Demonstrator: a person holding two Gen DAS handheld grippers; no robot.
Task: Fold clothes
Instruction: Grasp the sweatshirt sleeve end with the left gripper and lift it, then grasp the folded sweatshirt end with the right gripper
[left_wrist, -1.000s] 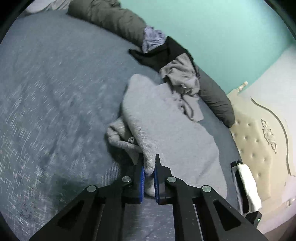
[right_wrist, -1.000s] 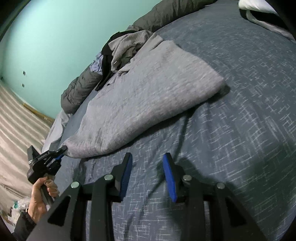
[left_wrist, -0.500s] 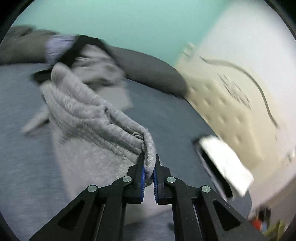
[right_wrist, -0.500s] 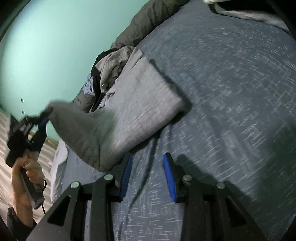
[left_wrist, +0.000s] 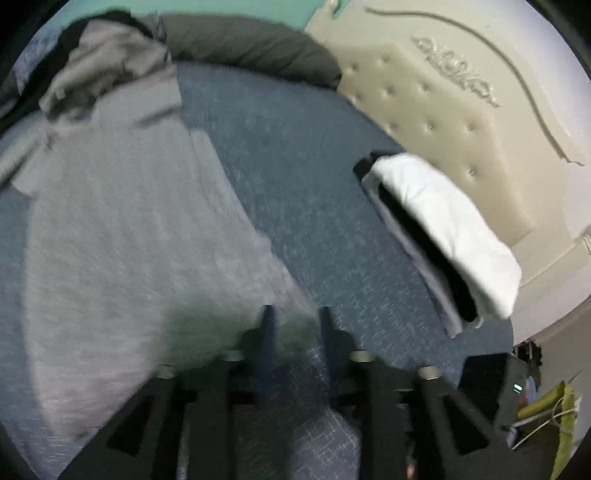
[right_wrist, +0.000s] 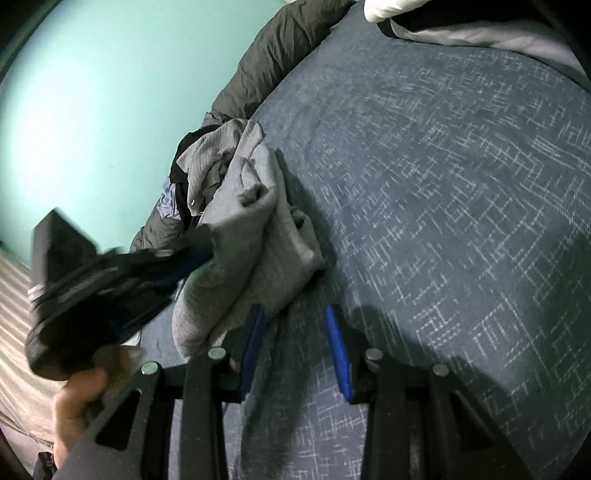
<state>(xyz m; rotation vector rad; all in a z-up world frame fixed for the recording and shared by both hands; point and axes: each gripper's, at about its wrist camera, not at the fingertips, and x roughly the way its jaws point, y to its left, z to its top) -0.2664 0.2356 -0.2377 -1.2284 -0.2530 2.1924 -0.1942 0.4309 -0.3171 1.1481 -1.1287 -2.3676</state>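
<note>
A light grey garment (left_wrist: 129, 240) lies folded over on the blue bed cover (left_wrist: 314, 221). In the left wrist view my left gripper (left_wrist: 295, 332) is open, and the garment's near corner lies loose between its fingers; the picture is blurred. The right wrist view shows the garment (right_wrist: 258, 240) doubled up into a thick fold. There the left gripper (right_wrist: 110, 280), held by a hand (right_wrist: 81, 398), sits right at the fold's left edge. My right gripper (right_wrist: 295, 347) is open just above the cover, with the fold's near edge against its left finger.
A heap of grey and black clothes (left_wrist: 103, 62) lies beyond the garment against a dark grey bolster (left_wrist: 251, 48). A folded stack topped with white cloth (left_wrist: 443, 229) sits by the padded headboard (left_wrist: 461, 110). A teal wall (right_wrist: 92, 92) stands behind the bed.
The left gripper carried the garment's edge up and across towards the right gripper, folding the garment over, then opened and let the corner drop. The right gripper stayed open and low.
</note>
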